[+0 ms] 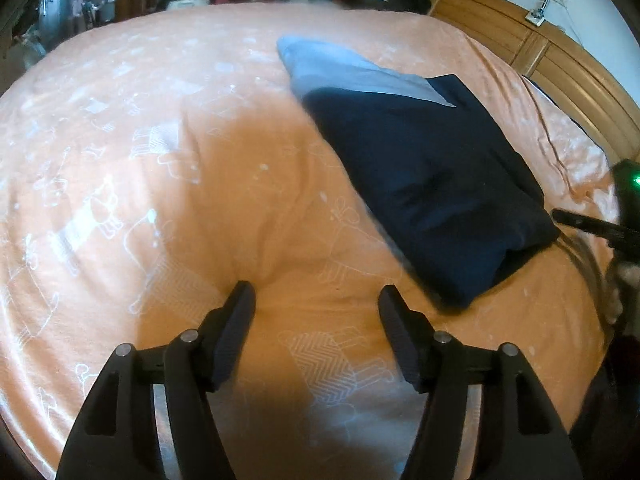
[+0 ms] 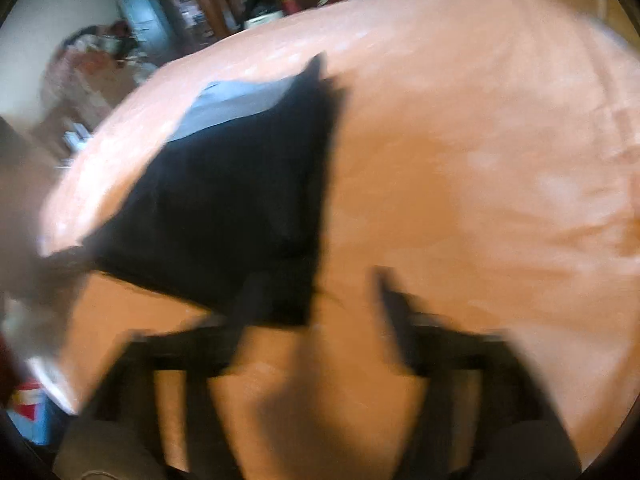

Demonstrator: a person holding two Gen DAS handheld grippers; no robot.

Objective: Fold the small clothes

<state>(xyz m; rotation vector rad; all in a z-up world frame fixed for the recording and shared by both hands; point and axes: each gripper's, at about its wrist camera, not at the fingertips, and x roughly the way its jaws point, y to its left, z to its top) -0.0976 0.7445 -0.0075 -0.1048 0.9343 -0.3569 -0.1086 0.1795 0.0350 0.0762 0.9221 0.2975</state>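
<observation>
1. The garment [image 1: 432,184] is a dark navy piece folded into a thick, roughly rectangular packet, with a light blue panel [image 1: 352,70] showing at its far end.
2. It lies on the sheet [image 1: 160,160], a peach cover printed with faint white outline animals, toward the right half of the bed in the left wrist view.
3. In the right wrist view the garment [image 2: 240,200] shows as a dark wedge, badly blurred, with the blue panel [image 2: 232,104] at its far left corner.
4. The left gripper [image 1: 316,300] hangs low over bare sheet, fingers spread wide with nothing between them; the garment's near corner lies just beyond and to the right of its right finger.
5. The right gripper [image 2: 316,292] is smeared by motion blur; its fingers appear apart, the left one overlapping the garment's near edge, though whether it touches the cloth I cannot tell.
6. Part of the right gripper's body, with a green light, shows at the right edge of the left wrist view, close to the garment's near right corner.
7. A wooden headboard [image 1: 540,52] bounds the bed on the far right.
8. Left of the garment the sheet lies wide and open, with only soft wrinkles.
9. Clutter [image 2: 120,52] sits past the bed's far edge.
</observation>
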